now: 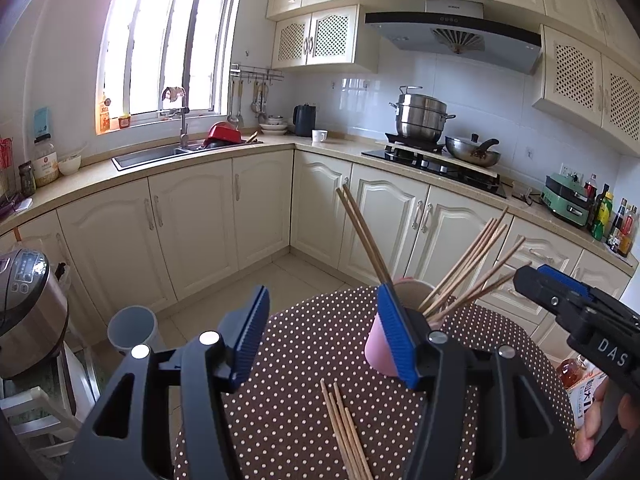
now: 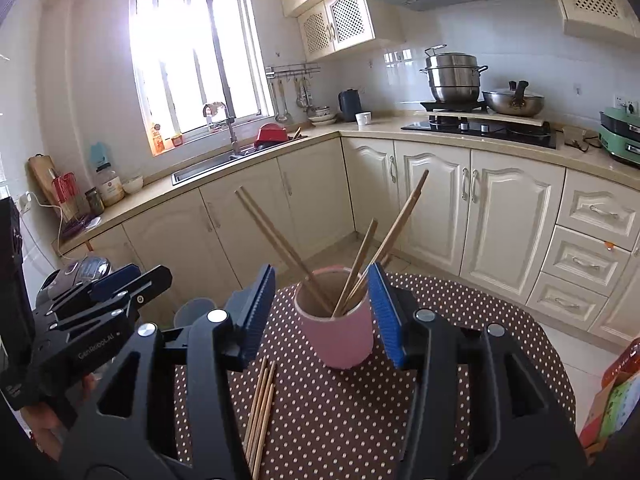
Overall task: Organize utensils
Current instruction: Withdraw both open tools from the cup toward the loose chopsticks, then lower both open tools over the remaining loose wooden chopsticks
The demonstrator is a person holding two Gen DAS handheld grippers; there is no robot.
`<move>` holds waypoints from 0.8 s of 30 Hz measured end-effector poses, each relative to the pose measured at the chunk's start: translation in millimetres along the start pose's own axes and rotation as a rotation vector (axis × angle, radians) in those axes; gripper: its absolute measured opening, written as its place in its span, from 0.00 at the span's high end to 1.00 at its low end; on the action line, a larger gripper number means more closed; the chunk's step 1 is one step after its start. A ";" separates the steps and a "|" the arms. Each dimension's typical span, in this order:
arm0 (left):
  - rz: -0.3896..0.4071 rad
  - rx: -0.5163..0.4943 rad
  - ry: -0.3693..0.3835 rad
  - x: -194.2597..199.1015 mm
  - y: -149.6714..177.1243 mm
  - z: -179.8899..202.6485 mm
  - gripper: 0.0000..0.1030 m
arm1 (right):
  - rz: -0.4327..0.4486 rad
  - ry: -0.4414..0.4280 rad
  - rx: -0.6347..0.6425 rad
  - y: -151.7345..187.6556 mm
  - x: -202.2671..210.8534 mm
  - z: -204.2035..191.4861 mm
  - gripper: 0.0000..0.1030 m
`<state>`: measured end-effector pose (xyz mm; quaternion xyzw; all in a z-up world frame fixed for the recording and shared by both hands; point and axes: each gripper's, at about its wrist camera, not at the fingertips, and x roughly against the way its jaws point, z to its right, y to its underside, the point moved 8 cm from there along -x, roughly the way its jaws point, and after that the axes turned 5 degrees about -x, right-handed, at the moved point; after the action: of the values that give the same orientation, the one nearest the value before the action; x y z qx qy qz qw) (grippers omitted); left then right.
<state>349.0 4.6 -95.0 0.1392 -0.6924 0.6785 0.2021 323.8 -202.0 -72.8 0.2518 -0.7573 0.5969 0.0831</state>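
Standing upright on the brown polka-dot tablecloth, a pink cup is holding several wooden chopsticks that are fanning out above its rim, some leaning left and some right. More loose chopsticks are lying flat on the cloth nearer the cameras, just beside one another and apart from the cup.

The right gripper is hovering with its blue pads spread on either side of the cup, not pressing on it. The left gripper is also standing fairly wide with nothing between its fingers; its right pad is overlapping the cup in its own view, though whether it is touching is unclear. Each gripper is showing at the edge of the other's view.

Beyond the table, cream cabinets are running around the kitchen, a sink is sitting under the window, and steel pots are resting on the stove.
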 end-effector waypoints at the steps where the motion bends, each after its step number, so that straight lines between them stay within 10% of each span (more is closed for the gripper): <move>1: -0.005 -0.001 -0.001 1.5 2.4 -1.1 0.46 | -0.004 -0.001 0.001 3.2 1.4 -0.6 0.53; 24: -0.237 -0.049 -0.017 -11.6 101.3 -4.4 0.45 | -0.174 -0.043 -0.007 95.4 -5.2 -11.7 0.53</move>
<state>312.3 12.2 -189.9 0.2210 -0.6892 0.6313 0.2785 280.4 -174.1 -154.1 0.3293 -0.7361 0.5792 0.1192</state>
